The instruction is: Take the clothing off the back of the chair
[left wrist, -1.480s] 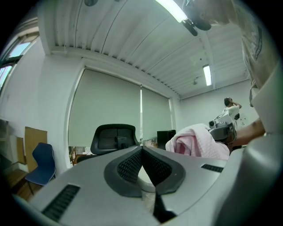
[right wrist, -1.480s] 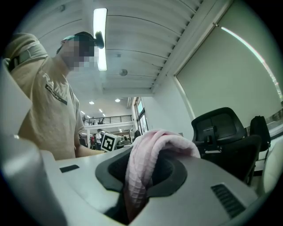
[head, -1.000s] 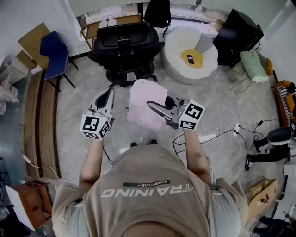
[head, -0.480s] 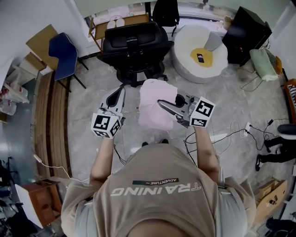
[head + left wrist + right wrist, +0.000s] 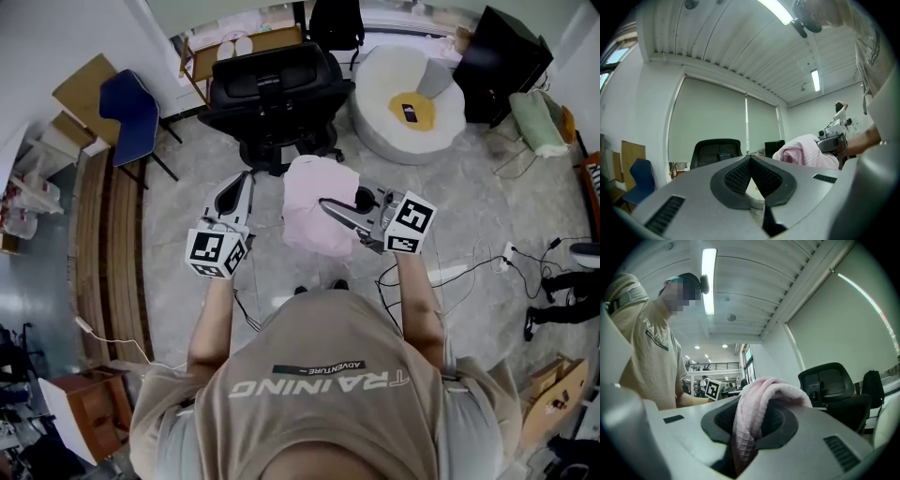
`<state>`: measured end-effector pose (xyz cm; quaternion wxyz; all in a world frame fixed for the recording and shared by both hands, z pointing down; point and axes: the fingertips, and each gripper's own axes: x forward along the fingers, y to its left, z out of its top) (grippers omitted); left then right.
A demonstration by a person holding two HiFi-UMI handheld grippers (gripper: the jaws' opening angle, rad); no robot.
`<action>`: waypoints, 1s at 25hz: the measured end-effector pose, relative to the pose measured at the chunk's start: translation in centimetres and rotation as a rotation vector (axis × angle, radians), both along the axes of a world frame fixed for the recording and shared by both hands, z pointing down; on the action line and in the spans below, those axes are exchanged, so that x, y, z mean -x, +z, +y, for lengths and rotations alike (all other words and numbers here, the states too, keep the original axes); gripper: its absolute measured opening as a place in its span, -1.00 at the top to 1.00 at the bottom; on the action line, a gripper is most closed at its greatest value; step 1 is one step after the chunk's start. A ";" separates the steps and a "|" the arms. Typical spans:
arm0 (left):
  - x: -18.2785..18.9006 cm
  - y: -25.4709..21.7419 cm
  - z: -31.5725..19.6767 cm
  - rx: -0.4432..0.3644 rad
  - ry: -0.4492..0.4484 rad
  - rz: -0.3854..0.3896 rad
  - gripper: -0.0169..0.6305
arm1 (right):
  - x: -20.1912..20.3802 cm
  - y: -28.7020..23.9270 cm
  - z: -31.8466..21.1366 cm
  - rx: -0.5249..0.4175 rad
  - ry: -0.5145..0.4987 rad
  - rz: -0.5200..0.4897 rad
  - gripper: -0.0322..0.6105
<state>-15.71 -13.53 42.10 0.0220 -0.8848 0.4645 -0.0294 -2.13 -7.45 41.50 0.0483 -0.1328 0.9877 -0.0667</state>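
Observation:
The pink clothing (image 5: 312, 217) hangs in the air in front of me, off the black office chair (image 5: 272, 89), which stands bare a step beyond. My right gripper (image 5: 325, 205) is shut on a fold of the pink clothing (image 5: 752, 420), which bunches up between its pads. To the left and apart from the cloth, my left gripper (image 5: 242, 180) points toward the chair, shut with nothing in it. In the left gripper view, the chair (image 5: 716, 152) is ahead and the pink clothing (image 5: 802, 153) is at the right.
A blue chair (image 5: 129, 112) and a wooden bench (image 5: 94, 244) are at the left. A round white cushion (image 5: 403, 131) and a black cabinet (image 5: 511, 61) lie at the back right. Cables (image 5: 469, 272) run over the floor at the right.
The head view has shifted slightly. Both grippers keep their places, and the pink clothing still hangs from the right one.

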 end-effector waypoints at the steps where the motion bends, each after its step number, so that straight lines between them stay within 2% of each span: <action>1: 0.0 0.1 -0.1 0.001 0.001 0.001 0.91 | 0.1 -0.1 -0.1 0.001 -0.001 0.000 0.59; 25: 0.5 0.2 -0.4 -0.006 -0.011 0.005 0.91 | 0.7 0.0 -0.6 -0.014 -0.018 0.002 0.60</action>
